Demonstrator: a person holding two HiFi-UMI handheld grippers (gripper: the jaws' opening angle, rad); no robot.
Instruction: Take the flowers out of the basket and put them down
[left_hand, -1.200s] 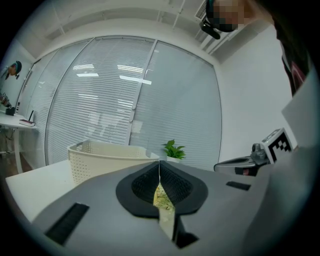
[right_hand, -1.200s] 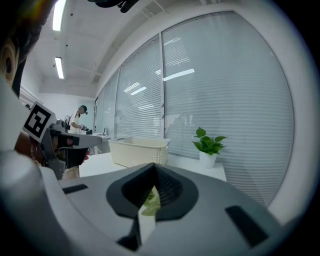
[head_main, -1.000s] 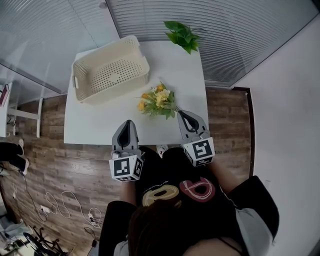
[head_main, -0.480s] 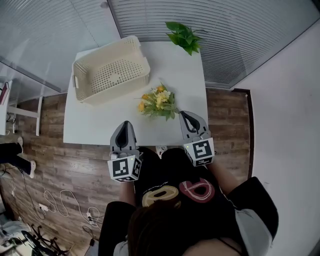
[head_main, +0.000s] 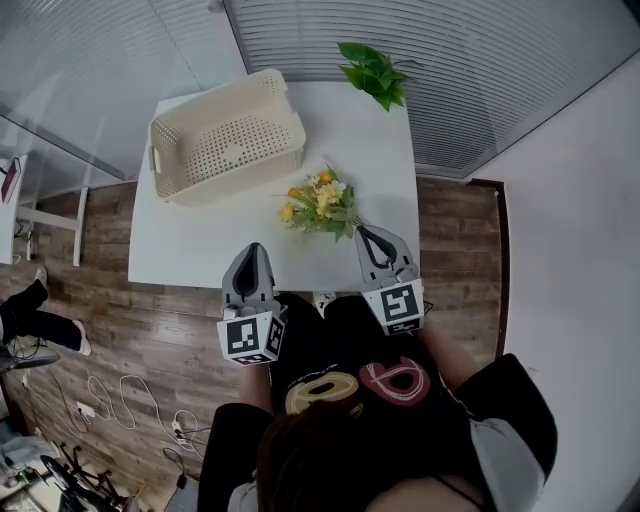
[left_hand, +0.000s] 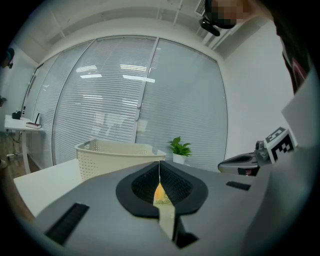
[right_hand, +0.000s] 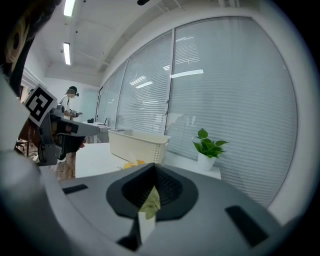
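Observation:
A bunch of yellow and white flowers (head_main: 318, 205) with green leaves lies on the white table (head_main: 200, 245), outside the cream perforated basket (head_main: 228, 135), which stands empty at the back left. My right gripper (head_main: 361, 231) hovers at the table's front edge with its tip just right of the stem ends; its jaws are shut and I see nothing pinched. In the right gripper view the blooms (right_hand: 132, 163) show left of the closed tip (right_hand: 151, 166). My left gripper (head_main: 252, 250), also shut, is left of the flowers and apart from them.
A small potted green plant (head_main: 372, 72) stands at the table's far right corner. Window blinds run behind the table. Wooden floor with cables (head_main: 110, 405) lies to the left, where a person's legs (head_main: 40, 320) show. A second white table edge (head_main: 20, 215) is at far left.
The grippers and the flowers stay where they were. Only the person's legs at the left edge have shifted.

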